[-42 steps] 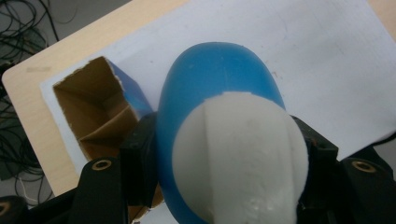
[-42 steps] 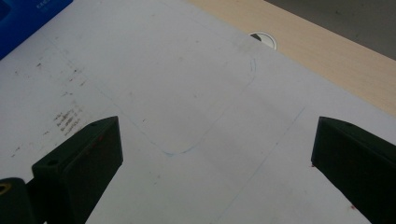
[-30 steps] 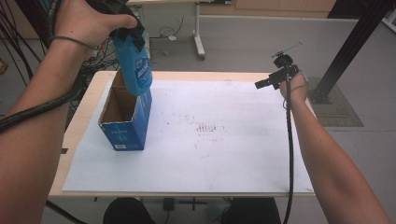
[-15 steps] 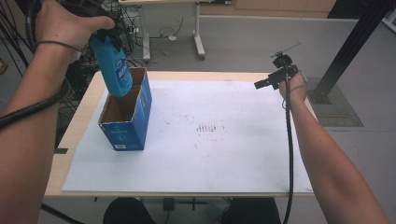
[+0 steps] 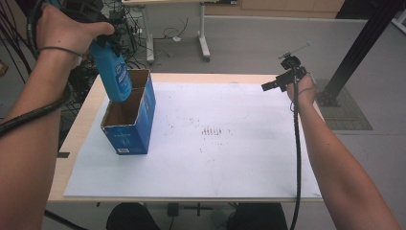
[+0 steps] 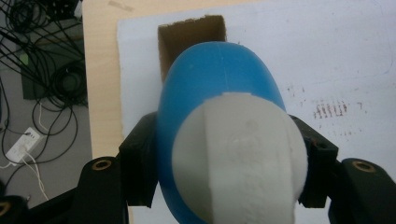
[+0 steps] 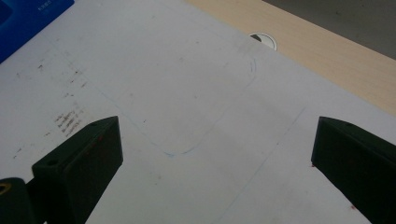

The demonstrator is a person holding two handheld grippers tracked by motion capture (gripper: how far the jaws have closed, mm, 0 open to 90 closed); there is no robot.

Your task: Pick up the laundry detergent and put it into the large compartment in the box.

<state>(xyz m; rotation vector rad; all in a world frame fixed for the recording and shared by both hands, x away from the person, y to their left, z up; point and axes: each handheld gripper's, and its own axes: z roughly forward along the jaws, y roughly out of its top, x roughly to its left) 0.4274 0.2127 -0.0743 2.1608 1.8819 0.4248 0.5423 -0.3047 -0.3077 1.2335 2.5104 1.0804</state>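
Your left tool (image 5: 107, 40) pinches the blue bottle (image 5: 112, 72) just below its white cap (image 6: 238, 158), both jaws pressed against its sides, and holds it slightly tilted, bottom end down, over the open blue box (image 5: 130, 117). In the high view the bottle's lower end sits at the box's far rim, apparently just dipping into the opening (whether it touches the cardboard you cannot tell from here). The left gripper view looks down past the cap and shows the brown inside of the box (image 6: 189, 35) beyond the bottle, so the line-up looks close but a little off toward one wall. Your right tool (image 5: 282, 79) hangs above the far right part of the desk (image 5: 239, 76), jaws spread wide with nothing between them, well apart from the box; beneath it lies the white sheet (image 7: 187, 93) with its faint pencil outline. As a judgement, the pick-up and carry are done and the insertion has barely begun: what is left is to centre the bottle over the opening, lower it in fully, and let go. The box stands near the sheet's left edge and looks light, so a nudge on the rim could shift or tip it.
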